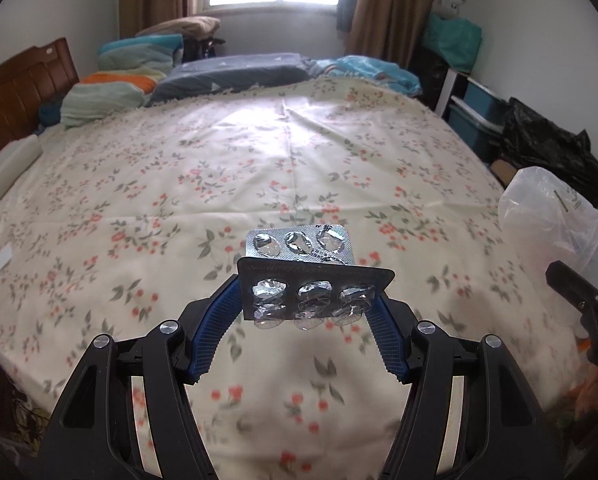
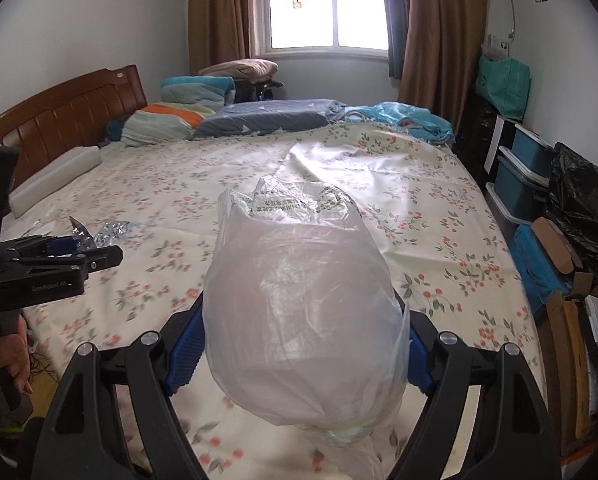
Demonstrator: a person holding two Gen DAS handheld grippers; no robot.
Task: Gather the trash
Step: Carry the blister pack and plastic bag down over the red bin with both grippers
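- The left gripper (image 1: 313,300) is clamped on empty silver blister packs (image 1: 311,280), held above the near edge of the floral-sheeted bed (image 1: 219,168).
- The right gripper (image 2: 299,344) is clamped on a translucent white plastic bag (image 2: 299,300), also above the bed's near edge, just right of the packs.
- Step in hand, by judgement: carrying the trash to the bag.
- Next move calls for finding the bag's mouth, which is not visible, then parting the left fingers over it.
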